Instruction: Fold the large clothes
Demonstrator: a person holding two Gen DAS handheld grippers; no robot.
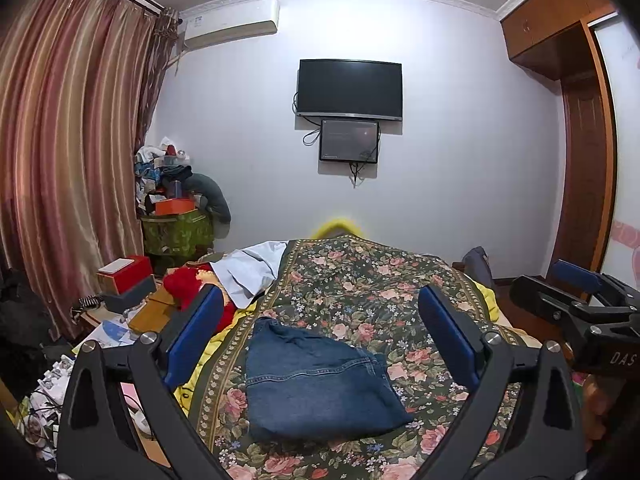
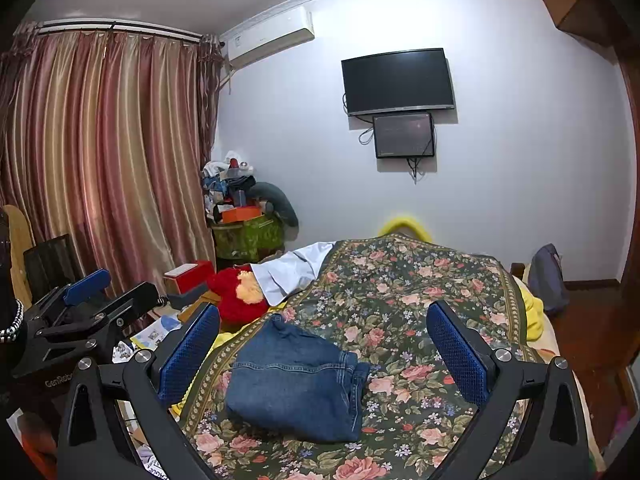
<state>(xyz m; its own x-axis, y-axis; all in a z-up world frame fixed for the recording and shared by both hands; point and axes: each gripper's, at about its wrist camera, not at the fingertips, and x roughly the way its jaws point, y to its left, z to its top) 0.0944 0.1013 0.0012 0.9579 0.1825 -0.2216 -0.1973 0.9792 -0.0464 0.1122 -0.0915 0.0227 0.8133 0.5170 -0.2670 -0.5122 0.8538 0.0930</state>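
Left wrist view: folded jeans (image 1: 316, 384) lie between the spread left claw (image 1: 322, 334) fingers.

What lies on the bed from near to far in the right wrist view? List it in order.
Folded jeans → red plush toy → white garment → yellow item at the far end of the floral bedspread.
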